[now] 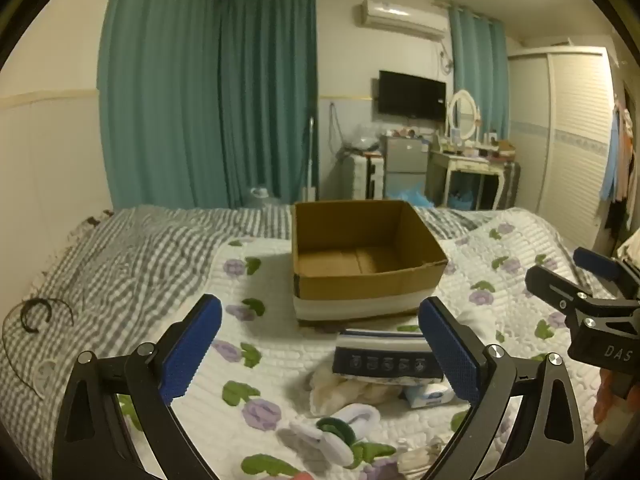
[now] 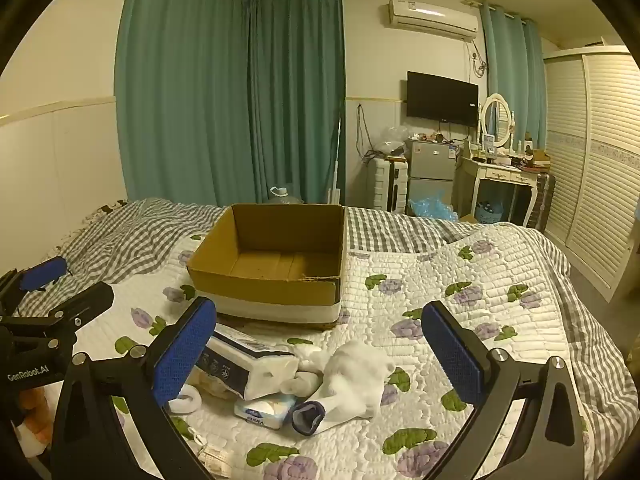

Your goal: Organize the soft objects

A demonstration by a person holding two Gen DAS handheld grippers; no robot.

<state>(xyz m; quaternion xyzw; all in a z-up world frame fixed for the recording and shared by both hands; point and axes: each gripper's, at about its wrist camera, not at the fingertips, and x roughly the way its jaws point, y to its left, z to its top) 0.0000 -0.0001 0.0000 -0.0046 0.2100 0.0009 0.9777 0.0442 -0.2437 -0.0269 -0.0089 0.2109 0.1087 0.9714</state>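
Note:
An open, empty cardboard box (image 1: 360, 264) (image 2: 272, 268) stands on the flowered quilt (image 1: 264, 280). In front of it lies a heap of soft things: a large tissue pack (image 1: 384, 360) (image 2: 248, 364), a small blue tissue pack (image 2: 264, 408), a white sock with a dark cuff (image 2: 352, 380), a cream cloth (image 1: 344, 392) and rolled white socks (image 1: 336, 432). My left gripper (image 1: 320, 309) hovers open above the heap. My right gripper (image 2: 319, 310) also stands open over it, holding nothing. Each gripper shows at the edge of the other's view (image 1: 572, 276) (image 2: 66, 284).
A grey checked sheet (image 1: 120, 264) covers the far and left side of the bed, with a black hair band (image 1: 36, 316) on it. An orange plush (image 2: 32, 404) lies at the near left. Beyond the bed stand a small fridge (image 2: 432, 168), a dressing table (image 2: 504, 176) and a wardrobe (image 2: 592, 160).

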